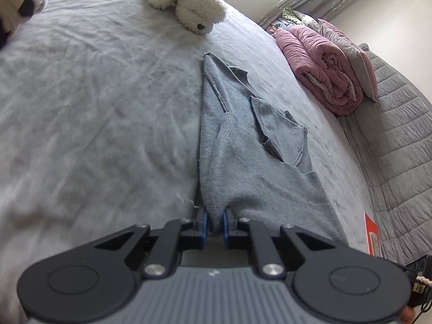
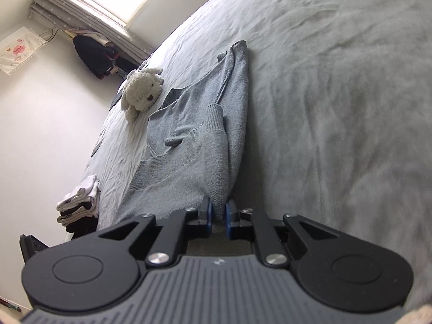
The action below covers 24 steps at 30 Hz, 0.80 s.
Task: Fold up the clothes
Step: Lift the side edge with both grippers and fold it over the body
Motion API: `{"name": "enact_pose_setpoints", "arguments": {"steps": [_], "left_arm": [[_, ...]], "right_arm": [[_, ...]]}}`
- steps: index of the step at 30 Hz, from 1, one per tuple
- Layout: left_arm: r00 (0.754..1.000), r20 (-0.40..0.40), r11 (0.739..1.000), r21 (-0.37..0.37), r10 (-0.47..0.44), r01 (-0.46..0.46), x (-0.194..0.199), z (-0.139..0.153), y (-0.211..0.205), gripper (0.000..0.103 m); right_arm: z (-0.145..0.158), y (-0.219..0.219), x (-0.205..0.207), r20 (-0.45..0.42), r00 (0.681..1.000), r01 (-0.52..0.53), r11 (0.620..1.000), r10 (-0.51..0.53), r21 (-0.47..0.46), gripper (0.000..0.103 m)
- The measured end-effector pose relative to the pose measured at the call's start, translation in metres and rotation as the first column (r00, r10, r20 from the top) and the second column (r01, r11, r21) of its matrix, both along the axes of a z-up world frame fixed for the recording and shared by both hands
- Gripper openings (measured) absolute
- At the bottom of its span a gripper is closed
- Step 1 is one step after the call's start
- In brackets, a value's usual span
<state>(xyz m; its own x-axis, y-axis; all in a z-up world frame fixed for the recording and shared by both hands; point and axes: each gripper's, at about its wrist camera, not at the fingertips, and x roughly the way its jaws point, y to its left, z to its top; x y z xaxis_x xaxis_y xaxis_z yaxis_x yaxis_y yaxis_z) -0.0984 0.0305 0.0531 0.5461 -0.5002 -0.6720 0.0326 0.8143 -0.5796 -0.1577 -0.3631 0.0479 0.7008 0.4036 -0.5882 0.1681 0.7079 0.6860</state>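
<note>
Two grippers are engaged on one garment. The left gripper has its blue pads clamped on a bunched corner of the grey sweater; the right gripper is likewise clamped on a corner of the same sweater, with knit fabric pinched between its pads.

Location of the workpiece: the sweater lies on the pale bedsheet. In the left wrist view it runs from the jaws at 6 o'clock up toward 12 o'clock, with loose folds spilling toward 3 o'clock. In the right wrist view it runs the same way, spreading toward 9 o'clock. Its far end rests on the sheet, short of the white plush dog, which lies at 12 o'clock.

Step in hand, as judged: carrying the near edge over to make a fold.

Procedure for a clean result:
1. Keep both grips firm; a slipped corner would probably skew the fold.
2. Move both hands at matched height and pace, so the edge between them stays taut and level.
3. Lift only enough for the cloth to clear itself; dragging is likely to bunch the sleeves already lying across the body.
4. Aim the held edge squarely at the far edge, stopping short of the plush dog.
5. Release only once the fabric lies flat.

A folded pink quilt at 2 o'clock lies well apart from the sweater.
</note>
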Motion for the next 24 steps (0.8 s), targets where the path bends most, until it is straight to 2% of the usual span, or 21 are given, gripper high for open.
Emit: {"name": "enact_pose_setpoints", "arguments": {"steps": [5, 9, 12, 17, 24], "left_arm": [[1.0, -0.005, 1.0, 0.0, -0.003, 0.003, -0.027, -0.006, 0.003, 0.011], [1.0, -0.019, 0.999, 0.041, -0.023, 0.024, -0.021, -0.017, -0.001, 0.011], [0.999, -0.006, 0.998, 0.055, -0.039, 0.039, -0.02, -0.017, -0.001, 0.012], [0.999, -0.011, 0.999, 0.035, -0.033, 0.033, -0.019, -0.015, 0.002, 0.012], [1.0, -0.021, 0.999, -0.034, -0.01, 0.01, -0.014, 0.001, 0.002, 0.012]], "right_arm": [[-0.007, 0.002, -0.021, -0.024, 1.0, -0.003, 1.0, 0.003, 0.002, 0.012], [-0.014, 0.007, -0.01, -0.058, 0.998, -0.032, 0.999, 0.03, -0.03, 0.014], [-0.015, 0.007, -0.009, -0.058, 0.998, -0.027, 0.999, 0.026, -0.018, 0.015], [-0.007, 0.002, -0.017, -0.01, 1.0, -0.009, 1.0, 0.009, 0.009, 0.015], [0.006, -0.004, -0.017, 0.055, 0.998, 0.025, 0.997, -0.029, 0.067, 0.015]]}}
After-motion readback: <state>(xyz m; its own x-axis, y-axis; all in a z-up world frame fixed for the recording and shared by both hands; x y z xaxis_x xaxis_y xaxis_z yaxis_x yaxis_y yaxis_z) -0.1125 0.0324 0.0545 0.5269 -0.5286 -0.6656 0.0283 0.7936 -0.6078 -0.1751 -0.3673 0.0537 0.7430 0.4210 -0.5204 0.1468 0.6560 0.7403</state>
